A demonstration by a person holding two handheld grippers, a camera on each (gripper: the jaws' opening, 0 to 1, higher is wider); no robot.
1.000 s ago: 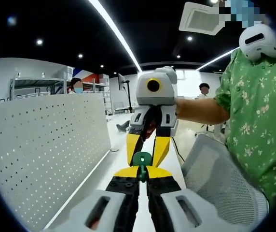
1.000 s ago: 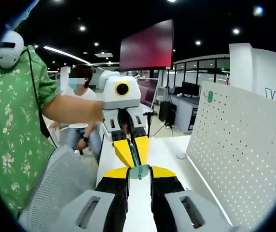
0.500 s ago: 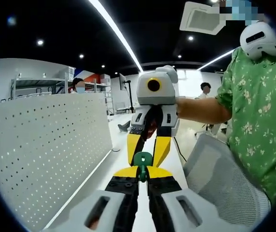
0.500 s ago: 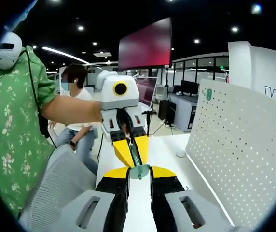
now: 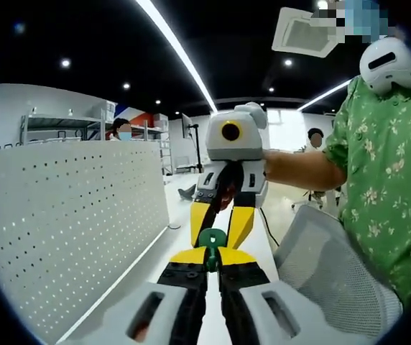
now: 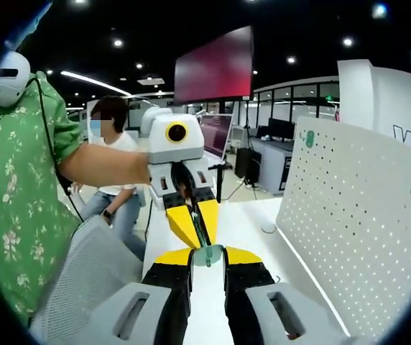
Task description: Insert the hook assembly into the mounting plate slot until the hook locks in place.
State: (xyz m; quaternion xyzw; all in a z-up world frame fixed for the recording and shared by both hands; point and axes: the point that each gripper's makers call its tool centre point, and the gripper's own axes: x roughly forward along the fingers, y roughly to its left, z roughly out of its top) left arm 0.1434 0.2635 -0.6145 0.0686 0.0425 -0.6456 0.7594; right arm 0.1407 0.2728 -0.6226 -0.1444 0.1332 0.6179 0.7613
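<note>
A small green hook piece [image 5: 211,236] hangs in the air between the two grippers, which face each other tip to tip. In the left gripper view my left gripper [image 5: 211,254] is shut on its lower stem. The right gripper [image 5: 215,240] comes in from above, its yellow fingers [image 5: 199,218] on either side of the green ring. In the right gripper view the hook [image 6: 208,255] looks pale and translucent between my right gripper [image 6: 208,251] jaws, with the left gripper [image 6: 198,243] pinched on it from the far side. The white perforated mounting plate [image 5: 69,215] [image 6: 356,208] stands upright beside them.
A second small green piece [image 6: 310,139] sits high on the plate. A white table [image 6: 252,223] runs below the grippers. A grey mesh chair back [image 5: 328,266] [image 6: 83,280] and a person in a green floral shirt [image 5: 385,165] stand close by. Another person [image 6: 112,165] is behind.
Both grippers stay joined on the hook, with only a slight drift of the views. The person in the background of the right gripper view has stepped closer.
</note>
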